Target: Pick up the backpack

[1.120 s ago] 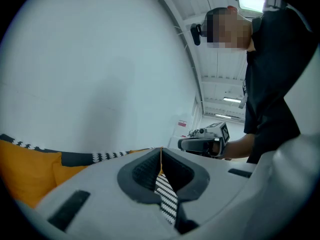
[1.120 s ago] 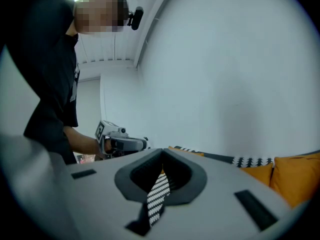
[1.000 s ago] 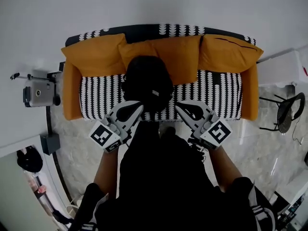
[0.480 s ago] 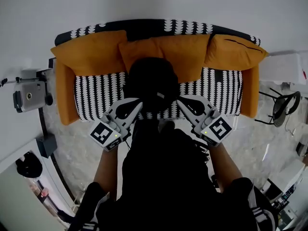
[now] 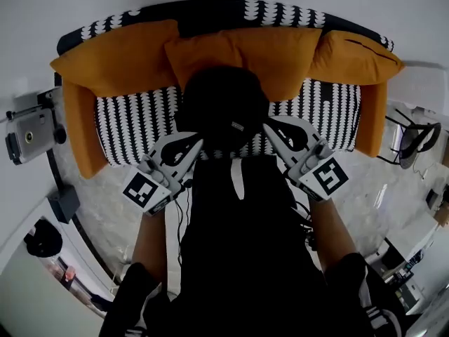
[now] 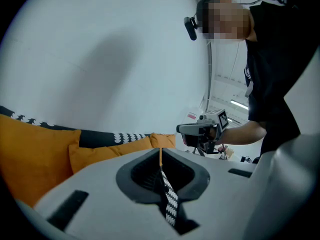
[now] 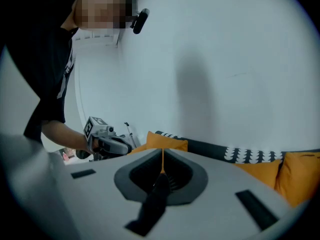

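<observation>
A black backpack [image 5: 222, 107] stands upright on the middle of the sofa seat [image 5: 140, 125], which is black-and-white patterned, and leans on orange cushions [image 5: 270, 58]. My left gripper [image 5: 197, 144] is shut with nothing in it, its tip at the backpack's lower left edge. Just as empty and shut, my right gripper [image 5: 269, 126] points at the lower right edge. In the left gripper view the closed left gripper [image 6: 161, 152] leaves only a thin slit, and the right gripper [image 6: 202, 131] shows beyond it. The right gripper view has its gripper [image 7: 162, 153] closed, and the left gripper [image 7: 106, 143] shows at the left.
The sofa stands against a white wall, with orange arms [image 5: 83, 135] at both ends. A camera on a stand [image 5: 29, 135] is to the left, a black chair [image 5: 419, 140] and a white side table [image 5: 424, 86] to the right. The floor [image 5: 105, 216] is marble.
The sofa and backpack have grown larger in the head view. Both grippers have moved forward and lower, closing in on the backpack's sides. Both stay shut.
</observation>
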The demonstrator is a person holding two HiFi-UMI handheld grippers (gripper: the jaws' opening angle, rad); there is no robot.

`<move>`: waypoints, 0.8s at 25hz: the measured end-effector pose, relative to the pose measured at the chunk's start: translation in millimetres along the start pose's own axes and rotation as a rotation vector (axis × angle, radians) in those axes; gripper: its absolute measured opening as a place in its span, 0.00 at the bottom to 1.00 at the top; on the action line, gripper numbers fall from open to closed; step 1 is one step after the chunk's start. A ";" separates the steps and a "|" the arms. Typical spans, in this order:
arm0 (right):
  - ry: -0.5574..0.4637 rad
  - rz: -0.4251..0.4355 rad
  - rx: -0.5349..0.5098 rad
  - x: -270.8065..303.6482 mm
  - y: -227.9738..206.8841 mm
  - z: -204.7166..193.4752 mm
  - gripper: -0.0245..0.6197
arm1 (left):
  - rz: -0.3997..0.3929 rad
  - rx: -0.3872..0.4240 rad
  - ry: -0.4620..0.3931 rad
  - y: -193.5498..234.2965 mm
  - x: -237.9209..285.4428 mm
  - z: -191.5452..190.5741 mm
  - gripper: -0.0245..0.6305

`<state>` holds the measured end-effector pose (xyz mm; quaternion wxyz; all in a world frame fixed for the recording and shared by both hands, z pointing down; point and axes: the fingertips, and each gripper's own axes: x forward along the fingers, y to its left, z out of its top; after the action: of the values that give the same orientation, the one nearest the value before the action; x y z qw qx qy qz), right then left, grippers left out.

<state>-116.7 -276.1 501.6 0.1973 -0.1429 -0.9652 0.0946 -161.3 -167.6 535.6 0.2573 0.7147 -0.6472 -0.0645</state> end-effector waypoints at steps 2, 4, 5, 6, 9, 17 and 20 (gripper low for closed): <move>-0.001 0.002 0.012 6.1 -8.4 -6.2 0.08 | 0.010 -0.001 0.012 9.1 2.9 -6.5 0.07; -0.004 0.003 0.018 8.9 -16.5 -11.4 0.08 | 0.023 0.000 0.023 17.8 7.3 -13.0 0.07; -0.004 0.004 0.018 9.7 -21.2 -14.8 0.08 | 0.030 0.004 0.028 22.2 10.3 -15.9 0.07; -0.001 0.006 0.018 10.7 -26.4 -19.0 0.08 | 0.038 0.008 0.032 26.6 13.6 -18.5 0.07; 0.020 0.020 0.027 14.8 -42.7 -36.8 0.08 | 0.060 0.014 0.049 37.3 23.6 -26.2 0.07; 0.057 0.087 0.053 21.9 -74.4 -74.4 0.22 | 0.092 0.058 0.103 69.6 44.7 -35.4 0.08; 0.066 0.106 0.065 28.6 -82.0 -90.1 0.24 | 0.098 0.083 0.122 80.0 54.9 -39.5 0.11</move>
<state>-124.7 -333.0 612.8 0.2283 -0.1902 -0.9457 0.1315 -207.4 -211.4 618.9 0.2695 0.6949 -0.6665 0.0186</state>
